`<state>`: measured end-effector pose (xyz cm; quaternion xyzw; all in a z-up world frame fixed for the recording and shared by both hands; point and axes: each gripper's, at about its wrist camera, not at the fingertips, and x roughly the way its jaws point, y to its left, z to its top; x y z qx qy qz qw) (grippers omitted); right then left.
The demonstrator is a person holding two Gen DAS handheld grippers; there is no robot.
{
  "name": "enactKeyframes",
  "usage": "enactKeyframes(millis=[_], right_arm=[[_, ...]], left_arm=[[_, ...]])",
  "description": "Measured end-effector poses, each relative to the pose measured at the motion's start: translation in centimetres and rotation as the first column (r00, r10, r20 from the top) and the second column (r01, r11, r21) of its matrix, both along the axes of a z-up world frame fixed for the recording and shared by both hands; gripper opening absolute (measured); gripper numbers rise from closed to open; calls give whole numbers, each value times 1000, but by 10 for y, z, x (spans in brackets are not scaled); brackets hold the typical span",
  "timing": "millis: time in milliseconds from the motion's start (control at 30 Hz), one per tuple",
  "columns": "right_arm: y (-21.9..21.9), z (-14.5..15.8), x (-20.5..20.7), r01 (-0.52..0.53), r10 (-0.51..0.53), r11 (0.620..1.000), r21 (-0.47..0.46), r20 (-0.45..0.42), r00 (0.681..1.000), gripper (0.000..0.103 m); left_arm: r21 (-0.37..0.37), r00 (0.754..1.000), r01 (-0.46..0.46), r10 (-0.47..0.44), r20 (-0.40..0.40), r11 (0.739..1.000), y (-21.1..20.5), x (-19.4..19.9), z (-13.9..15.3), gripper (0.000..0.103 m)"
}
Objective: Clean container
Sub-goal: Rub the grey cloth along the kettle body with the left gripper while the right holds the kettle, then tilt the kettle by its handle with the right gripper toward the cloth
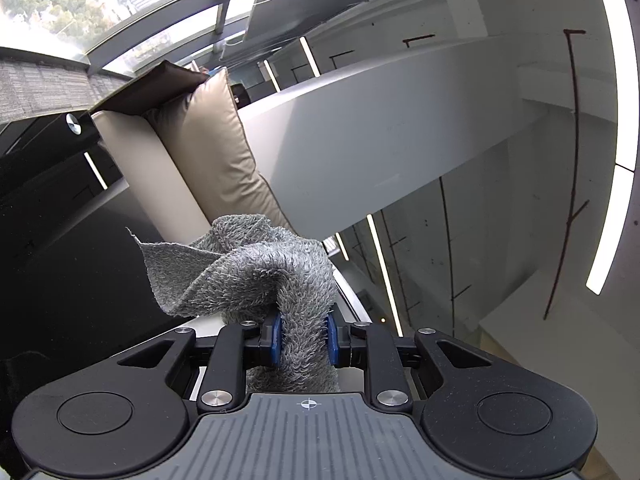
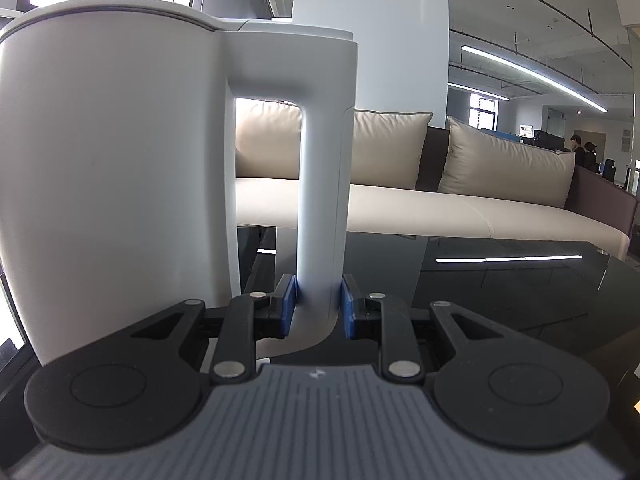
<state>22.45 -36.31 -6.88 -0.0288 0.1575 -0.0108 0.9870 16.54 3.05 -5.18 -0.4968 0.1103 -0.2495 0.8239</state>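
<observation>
Container (image 2: 112, 160) first: the white jug fills the left of your right wrist view, standing upright on the dark glossy table (image 2: 500, 288), lid on, with the beige sofa (image 2: 440, 208) behind it. Your right gripper (image 2: 318, 306) is clamped on the lower part of its handle (image 2: 326, 184), blue pads pressed to both sides; keep that hold firm and low so the body does not swing when you wipe. Your left gripper (image 1: 304, 340) pinches the grey cloth (image 1: 248, 272), 1 bunched fold between its pads, tilted up away from the jug. Bring the loose flap flat against the wall and wipe top to bottom.
</observation>
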Motion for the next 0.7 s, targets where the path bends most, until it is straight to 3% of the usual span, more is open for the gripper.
enactKeyframes(millis=[200, 500, 700], right_arm=[[-1, 5, -5, -3, 3, 1000, -1, -3, 1000, 25], [-1, 9, -7, 27, -25, 999, 44, -33, 999, 26], [-10, 23, -18, 30, -27, 991, 130, -24, 999, 26]], left_arm=[[-40, 998, 1, -3, -59, 999, 3, 4, -19, 20], [26, 975, -31, 36, -221, 999, 0, 16, -45, 20], [77, 969, -36, 53, -243, 996, 0, 25, -47, 20]])
